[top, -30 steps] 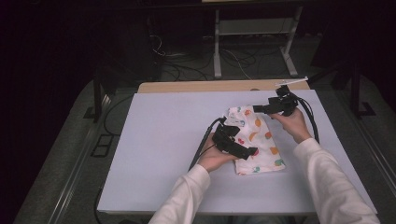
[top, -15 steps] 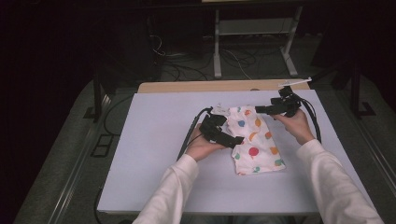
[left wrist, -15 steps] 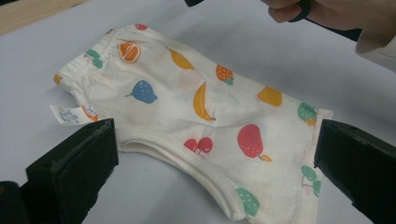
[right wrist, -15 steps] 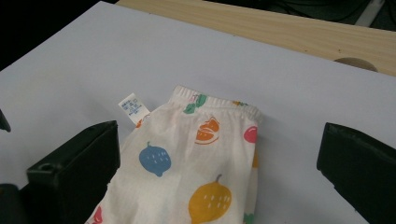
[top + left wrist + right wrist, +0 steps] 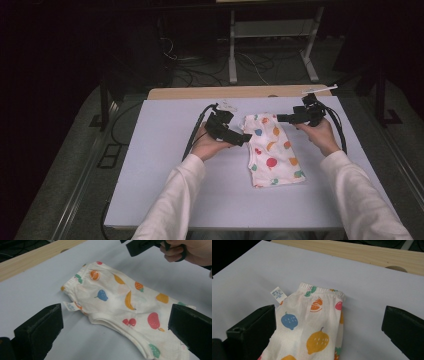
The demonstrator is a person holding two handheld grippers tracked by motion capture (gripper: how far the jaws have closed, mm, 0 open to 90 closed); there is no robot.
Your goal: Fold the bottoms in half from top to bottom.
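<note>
Small white pants with a fruit print (image 5: 272, 150) lie folded flat on the pale table (image 5: 165, 195), waistband at the far end. My left gripper (image 5: 244, 140) hovers at the pants' left edge, jaws wide open and empty. In the left gripper view the pants (image 5: 125, 305) lie between and beyond the jaws of that gripper (image 5: 115, 330). My right gripper (image 5: 281, 118) points left over the waistband's right corner, also open. In the right gripper view the waistband (image 5: 322, 291) and a white label (image 5: 278, 294) lie ahead of this gripper (image 5: 328, 330).
A wooden strip (image 5: 200, 93) runs along the table's far edge. Black cables (image 5: 192, 135) trail from both grippers across the table. A metal stand (image 5: 270, 45) and floor cables sit beyond the table in the dark. The right hand and its gripper (image 5: 145, 246) show at the top of the left gripper view.
My left gripper has moved up and left, from over the lower part of the pants to their left edge near the waistband. The right gripper has barely shifted.
</note>
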